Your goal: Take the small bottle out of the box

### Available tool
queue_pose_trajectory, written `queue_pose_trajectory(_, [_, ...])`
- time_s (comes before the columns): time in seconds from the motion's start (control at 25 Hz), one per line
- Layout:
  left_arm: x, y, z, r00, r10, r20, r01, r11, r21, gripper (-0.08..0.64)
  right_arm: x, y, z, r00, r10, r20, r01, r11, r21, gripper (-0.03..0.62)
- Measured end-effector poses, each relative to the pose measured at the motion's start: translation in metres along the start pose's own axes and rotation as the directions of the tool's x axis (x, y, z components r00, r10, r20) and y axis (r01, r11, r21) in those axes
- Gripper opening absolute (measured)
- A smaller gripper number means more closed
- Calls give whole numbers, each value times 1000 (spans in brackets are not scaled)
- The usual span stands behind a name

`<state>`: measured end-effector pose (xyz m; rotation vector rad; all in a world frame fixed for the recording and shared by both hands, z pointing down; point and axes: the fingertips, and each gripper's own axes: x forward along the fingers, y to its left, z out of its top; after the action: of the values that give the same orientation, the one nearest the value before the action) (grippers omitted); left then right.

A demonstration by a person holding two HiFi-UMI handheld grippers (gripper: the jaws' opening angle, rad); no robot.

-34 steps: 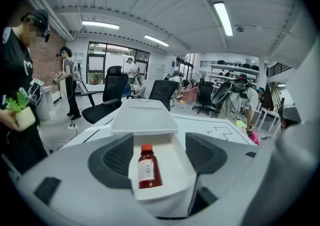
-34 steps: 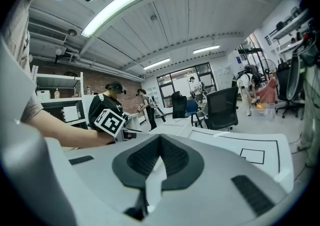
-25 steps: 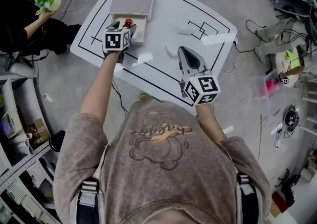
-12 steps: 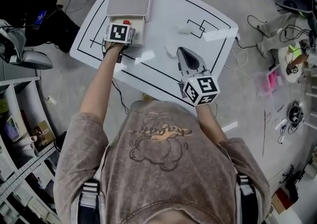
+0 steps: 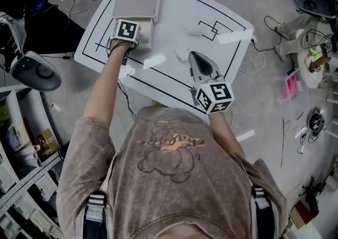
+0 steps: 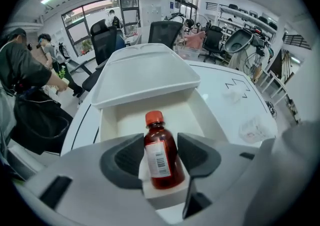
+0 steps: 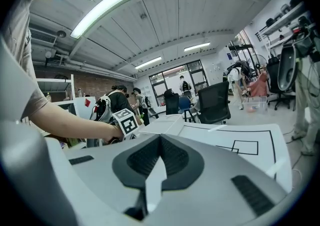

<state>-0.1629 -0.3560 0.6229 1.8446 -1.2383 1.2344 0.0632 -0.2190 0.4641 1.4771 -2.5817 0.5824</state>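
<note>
Box (image 6: 107, 122) is open above; its walls hem the bottle (image 6: 160, 155), lid (image 6: 150, 72) folded back behind.

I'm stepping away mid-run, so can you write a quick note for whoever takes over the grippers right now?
Left gripper: jaws have just been closing and look to press on the small bottle, which is inside the open box.
Right gripper: jaws shut, empty, over the table.
Done: bottle gripped, it seems.
Left: lift it out of the box.
</note>
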Motion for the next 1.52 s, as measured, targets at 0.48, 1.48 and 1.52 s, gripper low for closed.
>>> queue_pose_trajectory(0.48, [-2, -1, 3, 1000, -16, 14, 16, 1000, 9, 204, -4, -3, -1, 1000, -12, 7, 12, 1000, 2, -3])
queue_pose_trajectory(1.48, [-83, -18, 49, 943, -10, 332, -13, 998, 66, 196, -18, 9, 7, 999, -1, 32, 2, 999, -44, -3])
queue_pose_trajectory(1.52, [-91, -18, 51, 935, -7, 355, -18, 998, 66, 196, -19, 9, 8, 999, 0, 33, 1, 999, -48, -3])
